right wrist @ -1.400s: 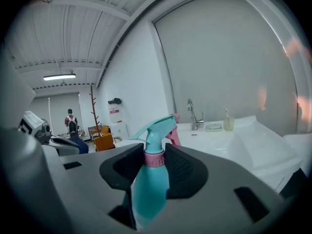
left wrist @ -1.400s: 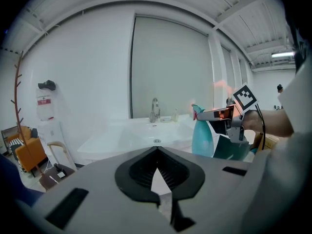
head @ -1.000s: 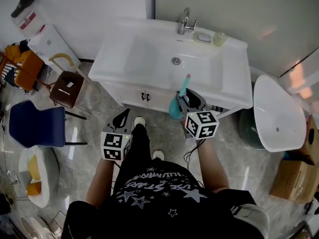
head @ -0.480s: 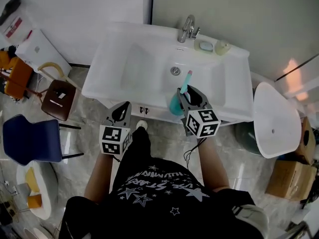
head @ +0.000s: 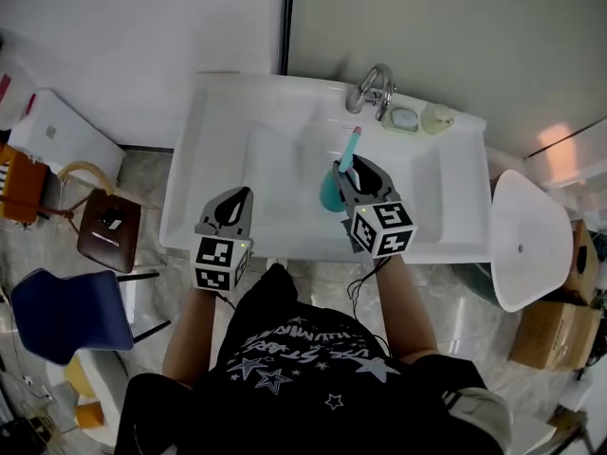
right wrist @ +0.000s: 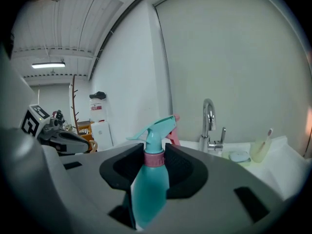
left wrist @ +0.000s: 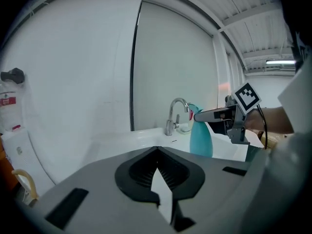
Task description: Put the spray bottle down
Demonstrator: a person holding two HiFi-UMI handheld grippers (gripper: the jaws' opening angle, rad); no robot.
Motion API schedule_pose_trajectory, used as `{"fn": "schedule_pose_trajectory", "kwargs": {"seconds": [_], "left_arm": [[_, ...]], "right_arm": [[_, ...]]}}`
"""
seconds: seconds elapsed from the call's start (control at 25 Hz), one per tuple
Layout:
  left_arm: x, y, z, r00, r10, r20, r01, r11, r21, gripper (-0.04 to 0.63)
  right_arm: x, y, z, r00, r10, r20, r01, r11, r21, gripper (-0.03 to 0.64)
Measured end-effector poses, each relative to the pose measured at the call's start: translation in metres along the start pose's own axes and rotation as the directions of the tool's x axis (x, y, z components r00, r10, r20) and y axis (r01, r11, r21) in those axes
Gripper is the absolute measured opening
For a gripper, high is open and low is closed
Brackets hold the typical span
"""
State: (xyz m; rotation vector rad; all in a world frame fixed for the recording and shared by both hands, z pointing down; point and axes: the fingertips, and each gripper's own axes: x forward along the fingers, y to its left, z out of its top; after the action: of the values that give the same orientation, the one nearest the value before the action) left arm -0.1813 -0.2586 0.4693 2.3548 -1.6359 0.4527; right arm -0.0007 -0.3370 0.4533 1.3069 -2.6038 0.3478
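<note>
A teal spray bottle with a pink nozzle hangs upright over the white sink basin, a little in front of the faucet. My right gripper is shut on its neck; in the right gripper view the bottle fills the space between the black pads at the pink collar. My left gripper hovers over the basin's left front part, jaws shut with nothing held. In the left gripper view the closed pads point at the faucet, with the bottle and the right gripper to the right.
A soap dish and a cup with a toothbrush sit on the sink's back rim. A white toilet and a cardboard box stand to the right. On the left floor are a brown stool and a blue chair.
Both grippers have moved forward from in front of the vanity to above the basin. The bottle stays held in the right gripper; the left stays shut.
</note>
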Motion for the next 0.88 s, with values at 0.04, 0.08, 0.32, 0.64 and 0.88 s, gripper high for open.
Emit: {"fn": "schedule_pose_trajectory", "kwargs": {"seconds": [0.04, 0.08, 0.32, 0.64, 0.88], "left_arm": [[0.007, 0.008, 0.005, 1.0, -0.001, 0.0, 0.001, 1.0, 0.001, 0.015], [0.014, 0.016, 0.01, 1.0, -0.002, 0.002, 0.002, 1.0, 0.002, 0.015], [0.051, 0.057, 0.03, 1.0, -0.023, 0.005, 0.023, 1.0, 0.012, 0.015], [0.093, 0.088, 0.038, 0.999, -0.049, -0.013, 0.049, 0.999, 0.002, 0.015], [0.12, 0.095, 0.04, 0.997, -0.068, -0.04, 0.069, 0.998, 0.008, 0.015]], "right_arm": [[0.011, -0.002, 0.004, 1.0, -0.005, 0.0, 0.005, 1.0, -0.003, 0.147], [0.022, -0.005, 0.008, 1.0, -0.011, 0.002, 0.011, 1.0, -0.006, 0.147], [0.085, -0.026, 0.038, 0.996, -0.072, 0.045, 0.074, 0.996, -0.05, 0.147], [0.146, -0.051, 0.054, 0.988, -0.105, 0.117, 0.117, 0.988, -0.098, 0.146], [0.174, -0.079, 0.047, 0.981, -0.142, 0.133, 0.156, 0.983, -0.102, 0.146]]}}
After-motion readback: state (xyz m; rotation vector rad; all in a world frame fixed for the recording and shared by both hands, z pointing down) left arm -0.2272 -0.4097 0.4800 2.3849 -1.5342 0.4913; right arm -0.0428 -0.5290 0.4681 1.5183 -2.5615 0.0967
